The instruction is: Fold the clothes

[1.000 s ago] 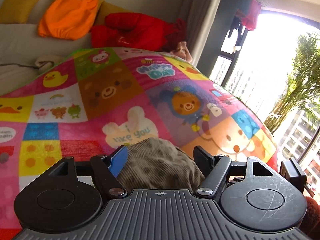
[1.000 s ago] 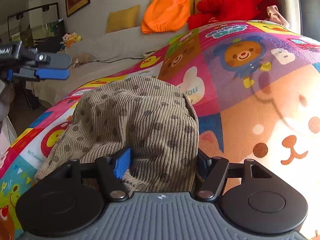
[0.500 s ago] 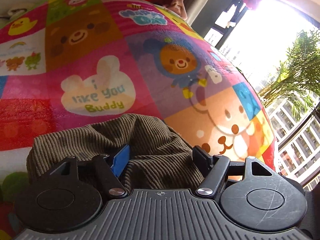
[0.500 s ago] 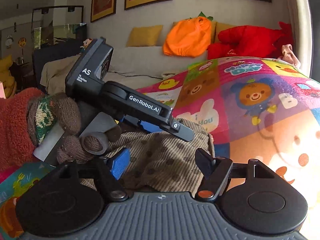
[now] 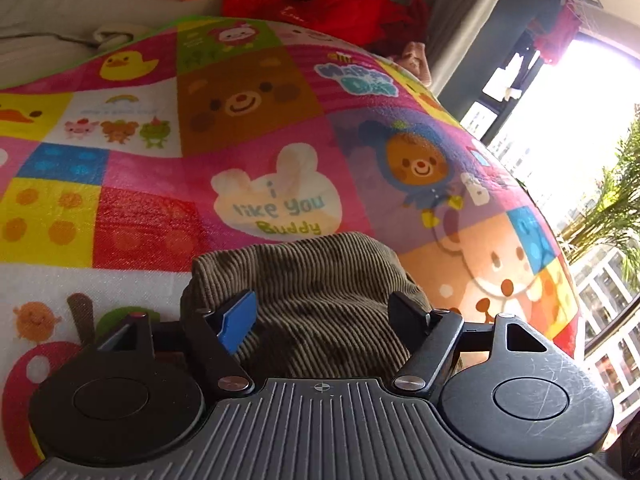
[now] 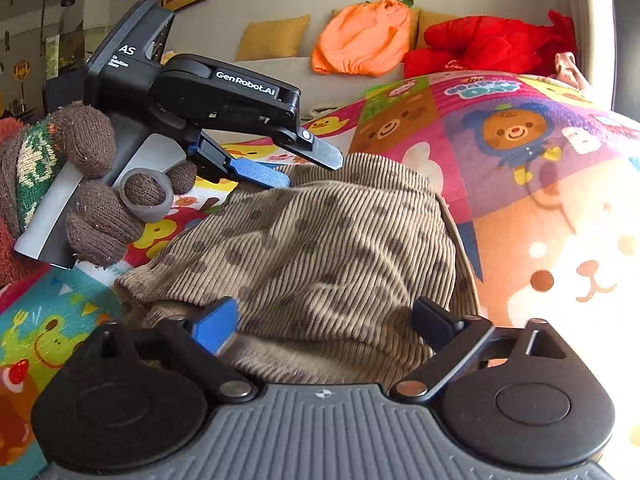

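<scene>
1. Two grippers are letting go at once: the right gripper [image 6: 324, 320] has its jaws swinging wide, and half a second ago they stood narrower with the brown corduroy garment [image 6: 320, 252] bunched between them.
2. The cloth lies between the right gripper's fingers but the pads no longer press on it; the blue pad [image 6: 214, 326] looks blurred, which fits jaws still opening.
3. The left gripper [image 5: 326, 316] is opening too, with the garment's near edge lying loose between its fingers rather than pinched.
4. Seen from the right wrist, the left gripper [image 6: 298, 168] hovers over the garment's far left corner, held by a hand in a brown knitted glove [image 6: 100, 200].
5. The garment rests as a compact, doubled-over bundle on the colourful play mat [image 5: 248, 136], its far edge just short of the "I like you Buddy" rabbit patch.
6. A second ago the right wrist view showed the garment spread longer across the mat; now it looks shorter and thicker, so a fold appears to have just been laid down.
7. My reading is that this fold is finished and released, and the next step is either another fold or a smoothing pass.
8. Beyond the mat, an orange cushion [image 6: 364, 36] and a red plush [image 6: 492, 46] sit on the sofa, well apart from the garment.
</scene>
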